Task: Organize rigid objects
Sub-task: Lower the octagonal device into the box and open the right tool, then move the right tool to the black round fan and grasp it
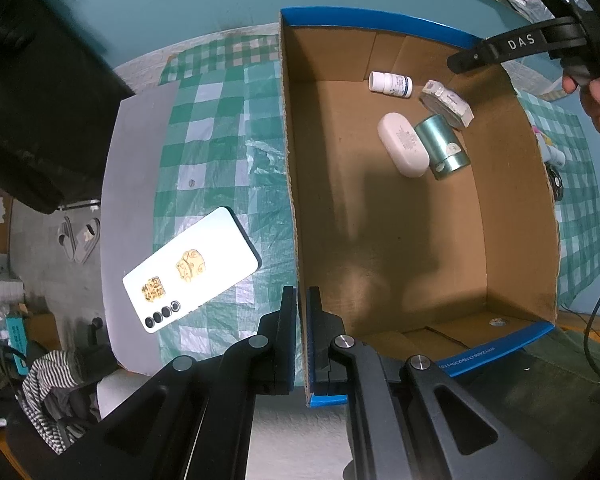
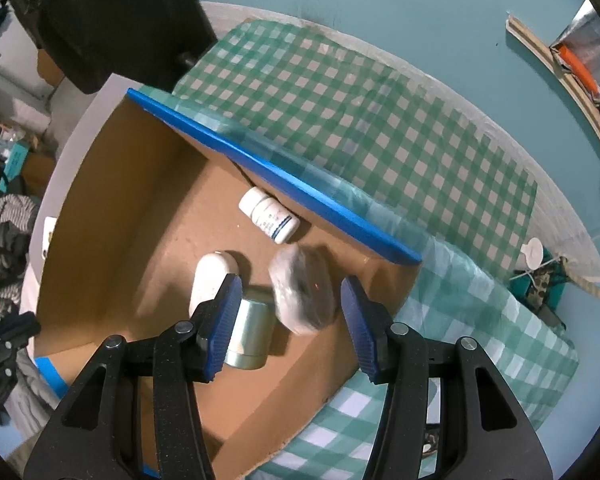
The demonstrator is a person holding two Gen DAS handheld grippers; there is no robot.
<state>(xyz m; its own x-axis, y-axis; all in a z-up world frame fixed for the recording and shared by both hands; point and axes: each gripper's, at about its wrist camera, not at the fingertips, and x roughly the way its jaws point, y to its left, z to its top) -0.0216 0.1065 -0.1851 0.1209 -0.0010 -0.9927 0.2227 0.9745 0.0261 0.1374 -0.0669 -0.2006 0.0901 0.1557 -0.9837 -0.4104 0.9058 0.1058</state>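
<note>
A cardboard box (image 1: 364, 20) with a blue rim stands on the checked cloth. My left gripper (image 1: 301, 292) is shut on its near left wall. On the box floor lie a white pill bottle (image 1: 390, 85), a plastic-wrapped round pack (image 1: 446, 103), a white oval case (image 1: 403, 145) and a teal tin (image 1: 442, 146). My right gripper (image 2: 291, 282) hangs open over the box (image 2: 276, 172), pointing down. Below its jaws lies the wrapped pack (image 2: 302, 290), blurred and free of both pads. Beside it are the tin (image 2: 250, 334), the case (image 2: 212, 280) and the bottle (image 2: 269, 220).
A white phone (image 1: 192, 270) with gold stickers lies on the green checked cloth (image 1: 220, 128) left of the box. Small items (image 1: 554, 158) lie right of the box. A dark bulky object (image 1: 40, 100) looms at the left. A white round cap (image 2: 533, 254) and cord sit at the table's right edge.
</note>
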